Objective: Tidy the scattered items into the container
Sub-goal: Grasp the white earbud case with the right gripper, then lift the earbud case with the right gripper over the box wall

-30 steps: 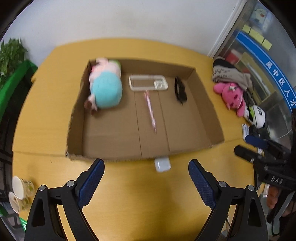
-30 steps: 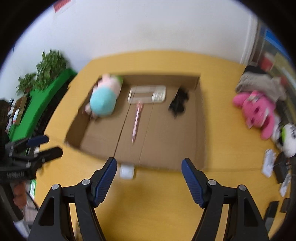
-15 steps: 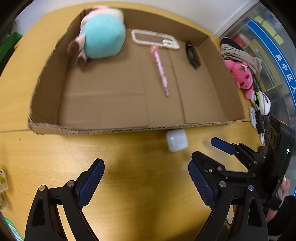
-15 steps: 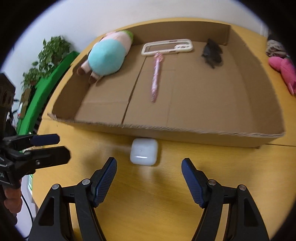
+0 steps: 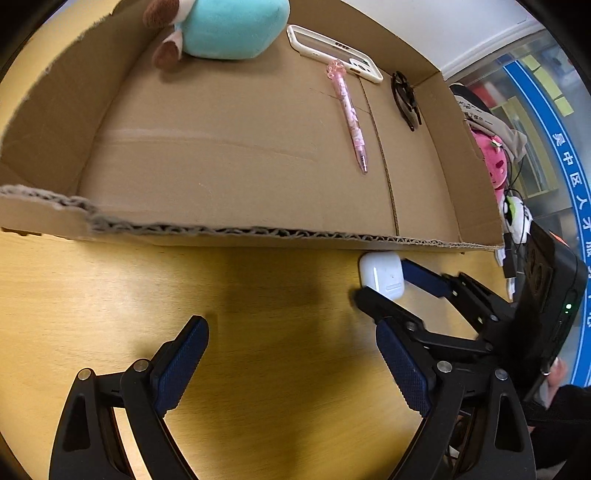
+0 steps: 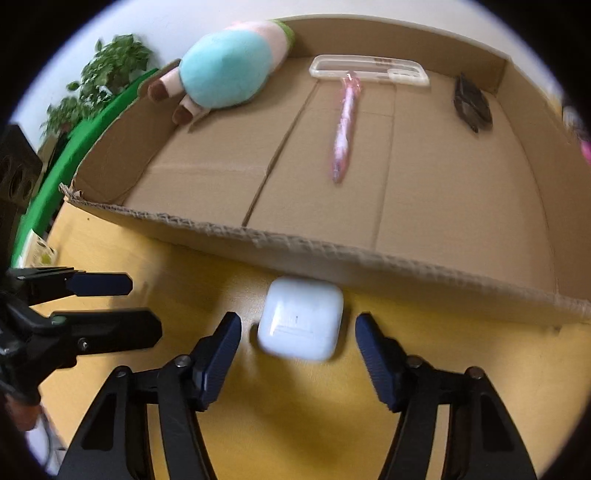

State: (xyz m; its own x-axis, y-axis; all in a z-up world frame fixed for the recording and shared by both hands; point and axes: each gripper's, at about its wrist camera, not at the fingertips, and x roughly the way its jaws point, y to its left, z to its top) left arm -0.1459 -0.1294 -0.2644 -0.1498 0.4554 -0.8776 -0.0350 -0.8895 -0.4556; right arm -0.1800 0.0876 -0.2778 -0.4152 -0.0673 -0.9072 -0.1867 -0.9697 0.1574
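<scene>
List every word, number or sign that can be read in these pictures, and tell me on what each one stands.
"吴中区人才": white characters on the blue band on the glass at the right, in the left wrist view; the picture's edge cuts the characters that follow.
Dark print on the grey cloth: too small to read.
Marks on the phone case: too small to read.
White earbud case: no text visible.

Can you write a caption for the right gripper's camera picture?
Open right gripper straddles the white earbud case beside the cardboard box.

The plush toy (image 5: 225, 26) is cut off by the top edge; the earbud case (image 6: 301, 323) looks blurred.
</scene>
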